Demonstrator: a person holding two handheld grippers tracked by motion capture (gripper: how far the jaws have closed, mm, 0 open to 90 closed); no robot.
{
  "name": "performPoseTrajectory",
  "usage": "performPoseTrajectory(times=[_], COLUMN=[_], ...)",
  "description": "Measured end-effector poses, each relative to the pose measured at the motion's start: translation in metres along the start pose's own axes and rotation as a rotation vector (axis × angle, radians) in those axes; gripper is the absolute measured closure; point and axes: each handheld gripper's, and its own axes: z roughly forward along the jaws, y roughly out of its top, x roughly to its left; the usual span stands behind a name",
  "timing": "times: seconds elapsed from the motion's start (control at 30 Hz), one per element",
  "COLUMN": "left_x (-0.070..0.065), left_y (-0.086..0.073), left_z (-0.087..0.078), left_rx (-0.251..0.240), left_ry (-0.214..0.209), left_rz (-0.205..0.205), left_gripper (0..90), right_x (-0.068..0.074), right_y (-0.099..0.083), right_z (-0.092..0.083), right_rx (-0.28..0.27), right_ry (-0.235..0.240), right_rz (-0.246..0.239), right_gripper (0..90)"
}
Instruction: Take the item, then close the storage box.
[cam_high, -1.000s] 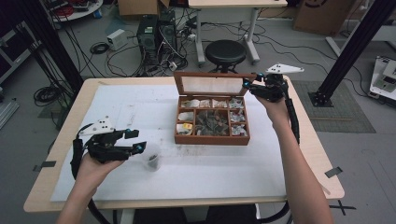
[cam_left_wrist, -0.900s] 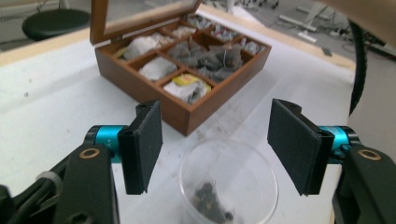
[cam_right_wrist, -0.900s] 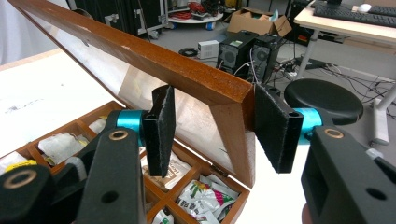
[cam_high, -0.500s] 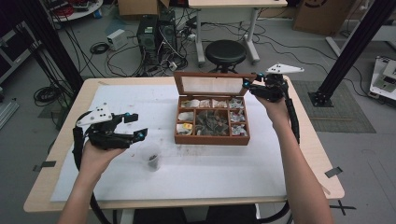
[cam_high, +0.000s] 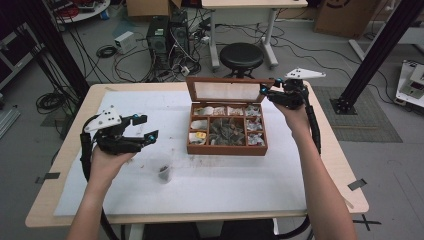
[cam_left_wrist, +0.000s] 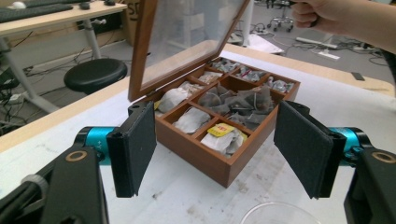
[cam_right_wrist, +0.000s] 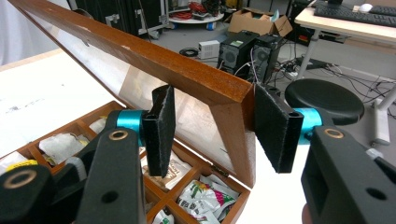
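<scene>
tea box (cam_high: 227, 135) lid (cam_right_wrist: 154, 65) clamped at its corner by right gripper (cam_right_wrist: 212, 121), left gripper (cam_left_wrist: 215, 147) jaws just opened wide, empty, near glass cup (cam_high: 164, 173).

This is a lab or technical workroom rather than a home. Beyond the jaws of the left gripper (cam_high: 142, 127), past the far edge of the tabletop (cam_high: 75, 145), desktop computer towers (cam_high: 167, 32) stand on a grey floor amid loose cables (cam_high: 107, 50). Black metal frame posts (cam_high: 385, 45) rise at both sides. A round black stool (cam_high: 242, 55), a cardboard box (cam_high: 342, 17) and a second desk (cam_high: 250, 5) stand behind.
</scene>
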Motion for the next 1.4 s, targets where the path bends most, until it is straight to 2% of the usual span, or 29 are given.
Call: performPoseTrajectory(times=[0.3,0.57,0.9,1.4], left_x=[0.003,0.003,0.003,0.000], left_y=[0.001,0.002,0.001,0.001], left_z=[-0.007,-0.010,-0.011,-0.011], left_rx=[-0.019,-0.034,-0.026,-0.028], left_ry=[0.018,0.008,0.004,-0.007], left_rz=[-0.015,-0.022,-0.023,-0.028], left_gripper=[29.9,29.9,29.9,29.9], right_x=[0.000,0.000,0.002,0.004], right_y=[0.000,0.000,0.000,-0.012], right_z=[0.000,0.000,-0.002,-0.010], right_rx=[-0.001,0.001,0.017,0.019], right_ry=[-0.006,-0.003,0.003,0.016], right_rz=[0.001,0.001,-0.010,0.004], right_gripper=[50.9,50.9,50.8,47.2])
